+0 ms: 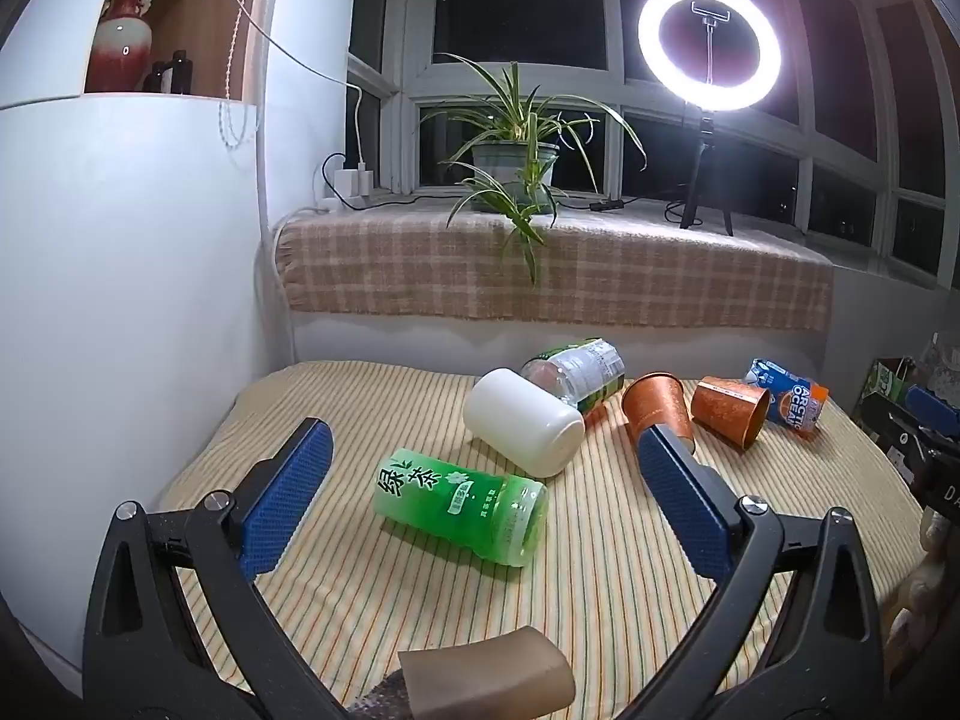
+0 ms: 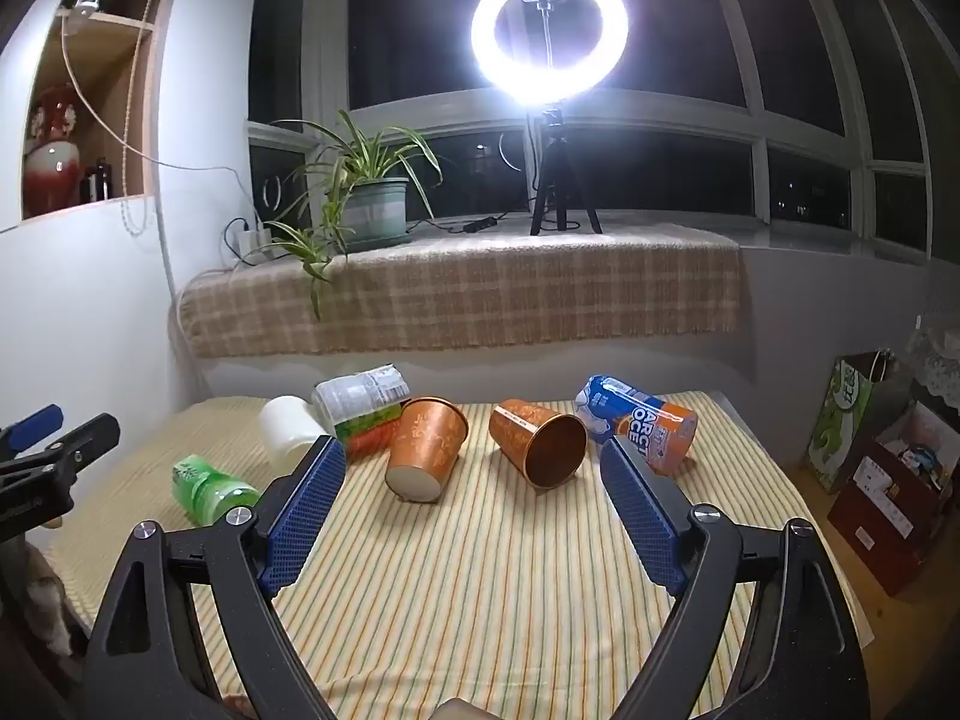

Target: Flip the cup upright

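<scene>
Two copper cups lay on their sides on the striped cloth (image 2: pixel 480 570), and I could not tell which one I was meant to right. The left copper cup (image 2: pixel 427 456) pointed its pale base toward my right camera; the right copper cup (image 2: pixel 538 441) showed me its dark open mouth. They lay near each other without touching. My right gripper (image 2: pixel 472 483) hovered just short of them with its blue pads spread wide and nothing between them. My left gripper (image 1: pixel 483 468) was equally wide open and empty, and the green tea bottle (image 1: pixel 461 505) lay on its side between its fingers in that view. Just beyond the bottle sat a white cup (image 1: pixel 523 421), also tipped over, resting against a clear labelled bottle (image 1: pixel 575 372). An orange-and-blue can (image 2: pixel 638 421) lay behind the right copper cup. Farther back, a plaid blanket (image 2: pixel 468 294) covered the sill, which carried a potted plant (image 2: pixel 360 198) and a lit ring light (image 2: pixel 549 39).
</scene>
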`<action>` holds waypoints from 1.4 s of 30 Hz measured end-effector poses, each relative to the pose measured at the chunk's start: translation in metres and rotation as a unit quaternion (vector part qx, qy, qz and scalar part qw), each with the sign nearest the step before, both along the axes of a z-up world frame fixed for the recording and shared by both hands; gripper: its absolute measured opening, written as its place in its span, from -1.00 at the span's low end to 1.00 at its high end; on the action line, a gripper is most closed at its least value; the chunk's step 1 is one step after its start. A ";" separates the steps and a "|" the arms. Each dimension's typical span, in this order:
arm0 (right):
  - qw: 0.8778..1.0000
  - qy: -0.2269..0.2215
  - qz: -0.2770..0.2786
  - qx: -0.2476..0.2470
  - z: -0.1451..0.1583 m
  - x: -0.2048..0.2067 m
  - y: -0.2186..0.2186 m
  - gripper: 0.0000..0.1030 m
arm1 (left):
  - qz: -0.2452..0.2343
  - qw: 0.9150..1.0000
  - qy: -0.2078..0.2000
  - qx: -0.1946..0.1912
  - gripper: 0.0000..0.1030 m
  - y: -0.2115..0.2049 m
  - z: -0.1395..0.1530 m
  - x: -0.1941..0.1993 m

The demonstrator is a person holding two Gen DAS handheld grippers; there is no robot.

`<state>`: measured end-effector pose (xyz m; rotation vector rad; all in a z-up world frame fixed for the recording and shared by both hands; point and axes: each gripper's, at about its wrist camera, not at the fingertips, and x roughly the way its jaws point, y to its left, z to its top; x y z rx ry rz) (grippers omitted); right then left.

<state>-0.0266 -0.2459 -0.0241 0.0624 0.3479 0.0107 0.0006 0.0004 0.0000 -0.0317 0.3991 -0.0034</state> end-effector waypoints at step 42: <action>0.999 -0.002 -0.040 -0.021 -0.002 0.002 -0.002 0.69 | 0.004 1.000 0.000 -0.005 1.00 0.010 -0.006 -0.001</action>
